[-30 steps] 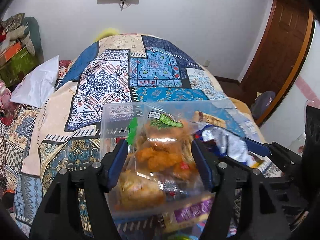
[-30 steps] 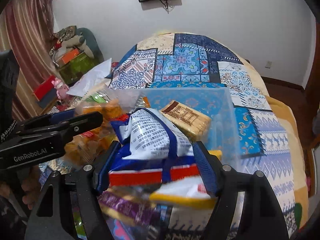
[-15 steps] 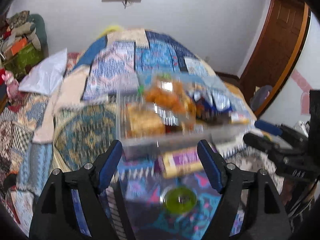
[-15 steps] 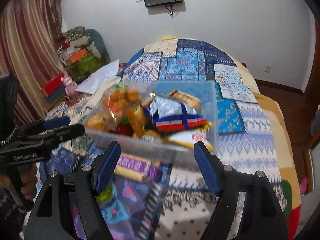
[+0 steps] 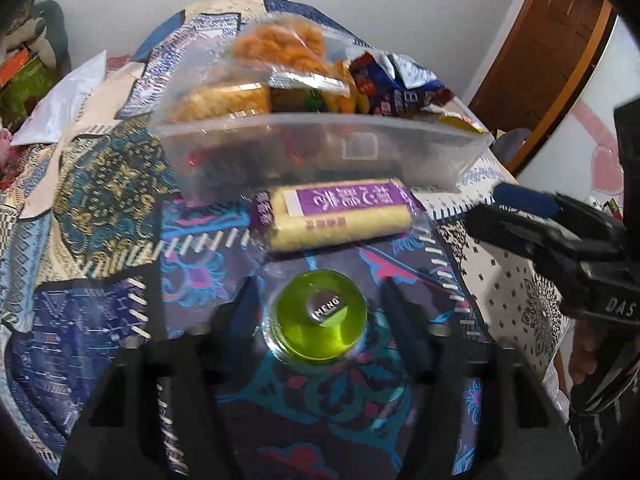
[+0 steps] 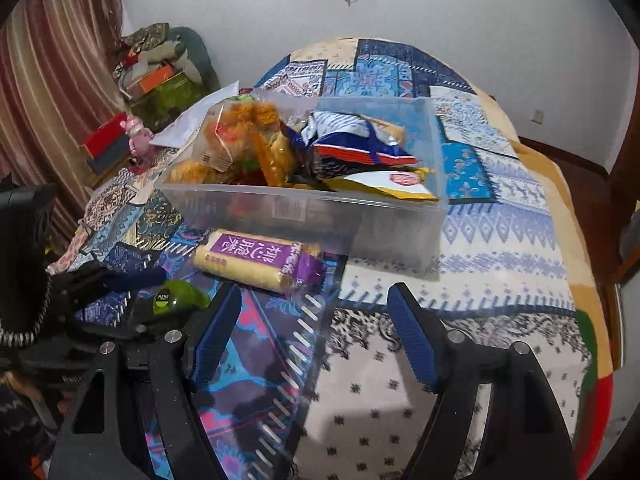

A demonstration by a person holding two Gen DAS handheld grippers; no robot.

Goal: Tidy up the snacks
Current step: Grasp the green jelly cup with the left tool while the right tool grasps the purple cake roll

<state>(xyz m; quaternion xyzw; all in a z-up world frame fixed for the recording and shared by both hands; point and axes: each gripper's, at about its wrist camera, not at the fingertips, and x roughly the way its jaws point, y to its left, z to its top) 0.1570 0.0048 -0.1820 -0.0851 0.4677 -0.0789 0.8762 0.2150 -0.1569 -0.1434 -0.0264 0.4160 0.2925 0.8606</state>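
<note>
A clear plastic bin [image 5: 400, 148] [image 6: 392, 236] on the bed holds several snack bags, among them an orange snack bag [image 5: 280, 46] [image 6: 240, 124] and a blue-white bag [image 6: 348, 136]. In front of it lies a purple-labelled cracker pack [image 5: 340, 212] [image 6: 256, 260]. A green jelly cup [image 5: 320, 320] [image 6: 176, 298] lies nearest, between the open jaws of my left gripper [image 5: 320, 320], not gripped. My right gripper [image 6: 312, 332] is open and empty above the quilt, to the right of the cup.
The patchwork quilt [image 6: 500, 240] covers the bed. A white pillow [image 5: 60, 96] lies at the left. Boxes and clutter [image 6: 156, 80] stand by the curtain. A wooden door [image 5: 560, 40] is at the right.
Both grippers have pulled back from the bin toward the near end of the bed. The left gripper has lowered around the green jelly cup. Both stayed open.
</note>
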